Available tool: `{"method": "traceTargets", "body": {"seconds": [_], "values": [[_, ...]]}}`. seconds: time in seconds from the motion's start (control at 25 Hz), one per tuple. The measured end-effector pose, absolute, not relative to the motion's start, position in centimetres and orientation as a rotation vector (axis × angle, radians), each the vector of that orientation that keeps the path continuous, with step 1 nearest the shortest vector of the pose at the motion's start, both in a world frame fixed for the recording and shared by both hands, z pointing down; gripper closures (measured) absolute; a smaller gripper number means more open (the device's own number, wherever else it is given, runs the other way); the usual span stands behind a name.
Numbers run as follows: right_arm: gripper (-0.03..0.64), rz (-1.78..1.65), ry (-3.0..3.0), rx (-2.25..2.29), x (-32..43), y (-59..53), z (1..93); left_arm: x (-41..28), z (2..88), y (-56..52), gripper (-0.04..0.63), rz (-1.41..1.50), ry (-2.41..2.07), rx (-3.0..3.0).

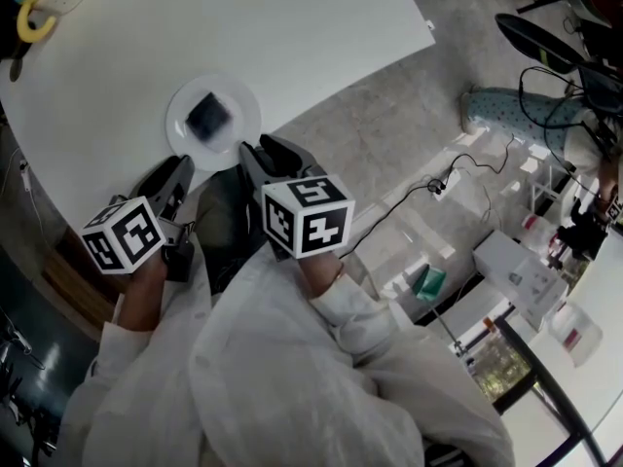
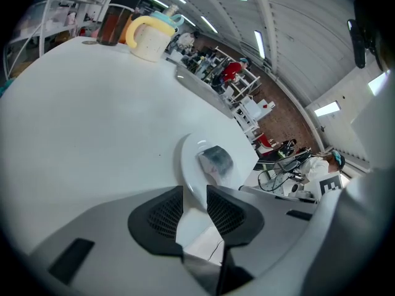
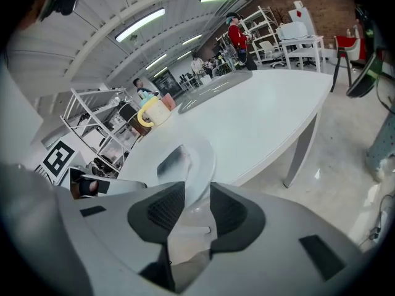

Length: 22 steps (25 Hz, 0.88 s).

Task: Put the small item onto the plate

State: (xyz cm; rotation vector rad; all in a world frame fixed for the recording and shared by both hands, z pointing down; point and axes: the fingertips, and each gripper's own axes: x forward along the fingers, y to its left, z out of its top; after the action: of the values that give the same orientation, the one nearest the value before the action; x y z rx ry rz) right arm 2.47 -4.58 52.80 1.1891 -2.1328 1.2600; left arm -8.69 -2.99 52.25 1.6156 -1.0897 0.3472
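White sleeves (image 1: 341, 309) sit closest in the head view, and beyond them the small item (image 1: 208, 117), a dark square I can't quite identify, already lies on the plate (image 1: 181, 129), so the task looks done bar backing off. The left gripper (image 1: 181, 168) is at the plate's 7 o'clock and the right gripper (image 1: 265, 152) at 5, both tilted down. Left gripper view: jaws spread, nothing between, plate at 12 o'clock; right gripper view: jaws wide and empty too.
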Motion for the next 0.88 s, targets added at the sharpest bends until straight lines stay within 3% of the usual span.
{"method": "traceTargets", "body": {"seconds": [0.88], "values": [[0.503,1.206,-2.107,1.261,2.75,-4.72,53.04,-8.65,52.52,-3.44,0.5,0.45,-1.144,1.672]]}}
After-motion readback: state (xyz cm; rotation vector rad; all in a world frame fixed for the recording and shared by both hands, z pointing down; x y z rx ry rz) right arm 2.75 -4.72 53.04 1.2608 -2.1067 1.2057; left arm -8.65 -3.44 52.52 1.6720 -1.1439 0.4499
